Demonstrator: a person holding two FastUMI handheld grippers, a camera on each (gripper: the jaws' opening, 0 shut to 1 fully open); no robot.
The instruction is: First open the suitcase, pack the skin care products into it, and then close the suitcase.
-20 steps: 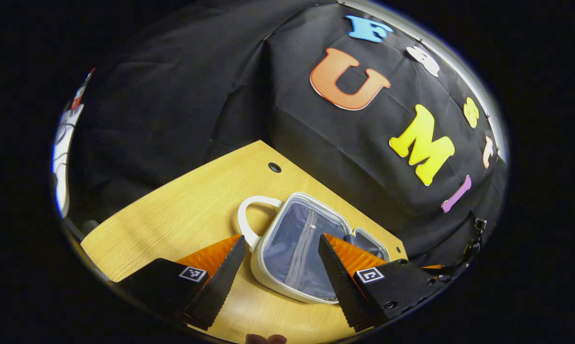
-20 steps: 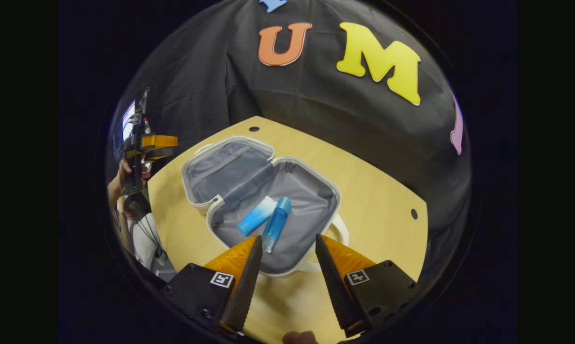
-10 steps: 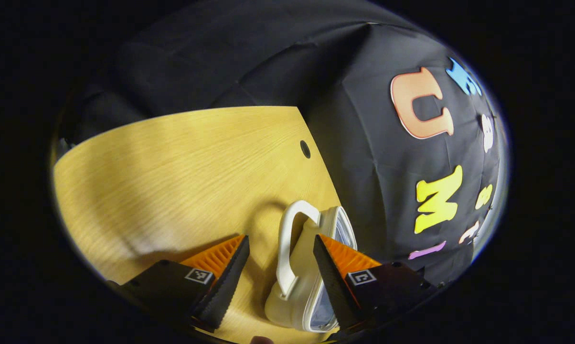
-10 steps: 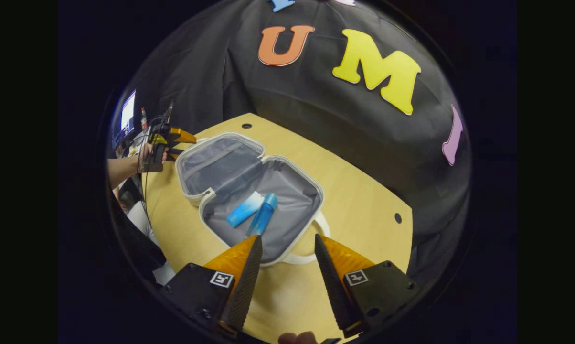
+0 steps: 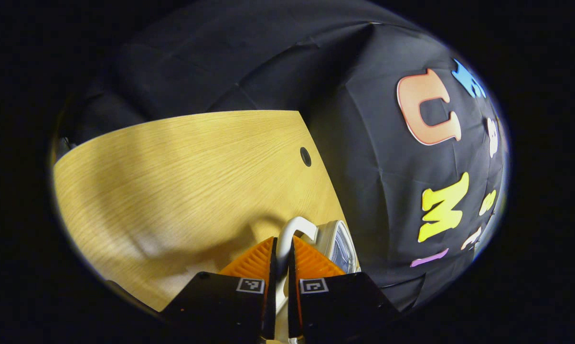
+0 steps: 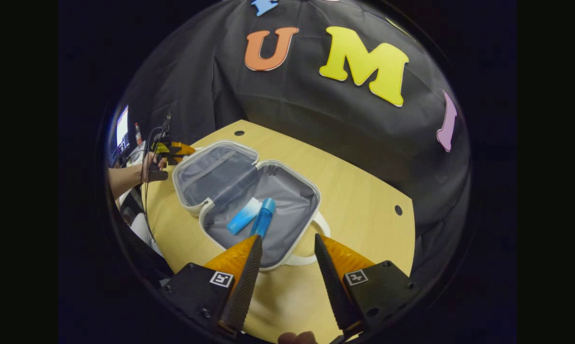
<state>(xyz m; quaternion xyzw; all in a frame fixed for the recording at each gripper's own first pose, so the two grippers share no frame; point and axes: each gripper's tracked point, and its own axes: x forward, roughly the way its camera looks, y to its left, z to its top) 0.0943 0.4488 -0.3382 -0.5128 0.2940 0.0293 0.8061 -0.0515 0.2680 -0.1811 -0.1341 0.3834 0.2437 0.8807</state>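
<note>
The left gripper (image 5: pixel 281 260) is clamped on the white lid handle (image 5: pixel 290 234) of the open suitcase (image 6: pixel 287 239) on the table (image 6: pixel 364 191). The right gripper (image 6: pixel 283 267) hangs apart. The tube (image 6: pixel 243 218) and bottle (image 6: pixel 263 222) lie inside. The thin handle could probably slip out, dropping the lid.

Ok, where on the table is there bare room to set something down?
Bare wood lies on the table between the open suitcase and the cloth wall, and beyond the suitcase handle where the left claw grips. The suitcase base holds two blue skincare items.

No legible text on the suitcase (image 6: pixel 287 200) or skin care products (image 6: pixel 251 217)
</note>
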